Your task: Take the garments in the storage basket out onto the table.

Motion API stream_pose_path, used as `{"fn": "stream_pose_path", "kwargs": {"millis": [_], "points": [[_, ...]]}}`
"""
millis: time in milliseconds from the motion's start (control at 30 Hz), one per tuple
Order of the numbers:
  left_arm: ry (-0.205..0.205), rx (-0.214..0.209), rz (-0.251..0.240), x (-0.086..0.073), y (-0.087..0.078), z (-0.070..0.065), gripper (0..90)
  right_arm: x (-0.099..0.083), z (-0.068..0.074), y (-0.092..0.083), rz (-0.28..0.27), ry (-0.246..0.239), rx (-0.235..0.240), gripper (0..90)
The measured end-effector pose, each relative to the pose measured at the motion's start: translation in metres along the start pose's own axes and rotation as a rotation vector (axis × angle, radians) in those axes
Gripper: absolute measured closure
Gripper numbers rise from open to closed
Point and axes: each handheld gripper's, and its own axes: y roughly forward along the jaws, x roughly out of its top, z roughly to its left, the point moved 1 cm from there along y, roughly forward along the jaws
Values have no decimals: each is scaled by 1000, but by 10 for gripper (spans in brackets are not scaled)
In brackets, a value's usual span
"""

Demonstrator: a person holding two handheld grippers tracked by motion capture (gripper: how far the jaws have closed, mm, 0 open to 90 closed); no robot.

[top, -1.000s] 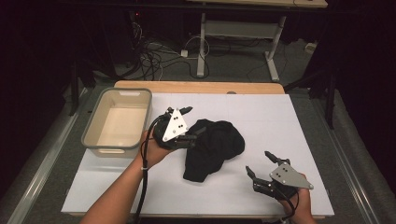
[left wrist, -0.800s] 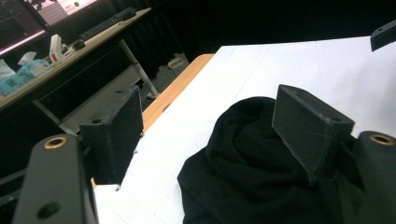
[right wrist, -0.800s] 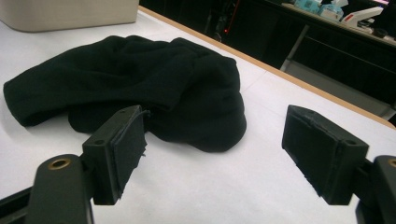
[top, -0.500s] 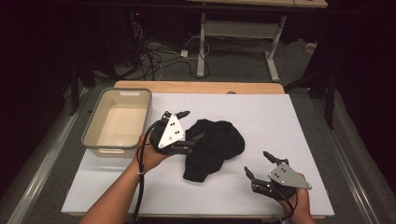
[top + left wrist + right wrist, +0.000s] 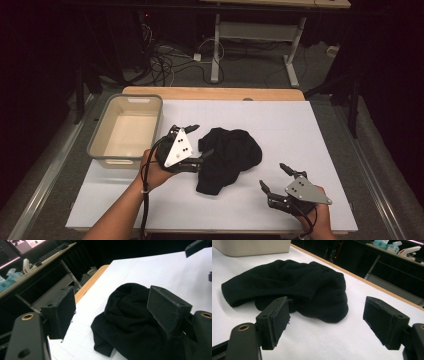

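Black cloth (image 5: 227, 160) crumpled mid-table on white board (image 5: 300, 130), left gripper (image 5: 197, 142) wide open at its edge, right gripper (image 5: 274, 178) wide open nearby, empty tub (image 5: 125, 131) at left.

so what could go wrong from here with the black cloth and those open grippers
1. The left hand-held gripper stands open at the edge of the crumpled black fabric garment; closing there may pinch only one loose fold, so the rest could drag or slip out.
2. The empty beige plastic tub sits close beside the left hand; a swing that way might knock it.
3. The right hand-held gripper is open and apart from the garment, so it gives no support yet.
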Motion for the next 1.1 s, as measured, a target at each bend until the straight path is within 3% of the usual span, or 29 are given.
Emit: {"fn": "stream_pose_path", "kwargs": {"millis": [1100], "points": [[-8, 31, 54, -33, -27, -2, 215, 2, 5, 0, -1, -17, 10, 218]]}}
